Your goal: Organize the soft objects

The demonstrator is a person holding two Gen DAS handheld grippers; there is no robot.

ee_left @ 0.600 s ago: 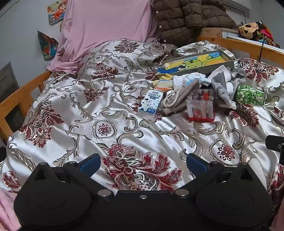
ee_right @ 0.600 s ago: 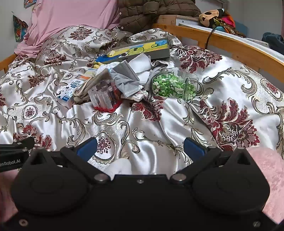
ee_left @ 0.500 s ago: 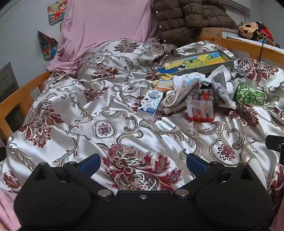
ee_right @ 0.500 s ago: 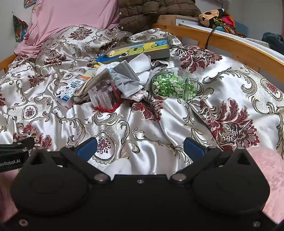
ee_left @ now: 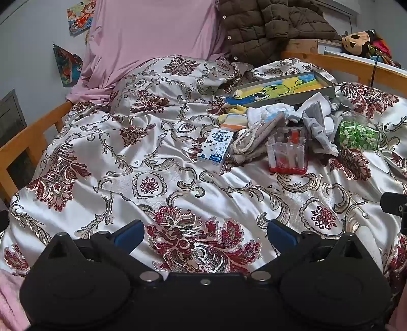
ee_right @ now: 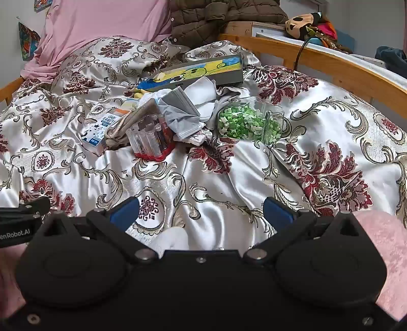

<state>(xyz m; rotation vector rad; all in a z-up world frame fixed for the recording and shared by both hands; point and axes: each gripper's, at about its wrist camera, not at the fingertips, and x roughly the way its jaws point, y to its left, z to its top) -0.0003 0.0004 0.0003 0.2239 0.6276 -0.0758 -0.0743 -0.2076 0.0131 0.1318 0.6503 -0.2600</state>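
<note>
A heap of soft things lies mid-bed: grey and white cloths, striped socks and a beige rope-handled pouch. Mixed in are a milk carton, a clear rack of tubes and a jar of green paper stars. My left gripper hovers open over the quilt, well short of the heap. My right gripper is open too, empty, nearer the jar.
A flat picture box lies behind the heap. A pink pillow and brown padded jacket lean at the headboard. Wooden bed rails run along both sides. Plush toys sit beyond the right rail.
</note>
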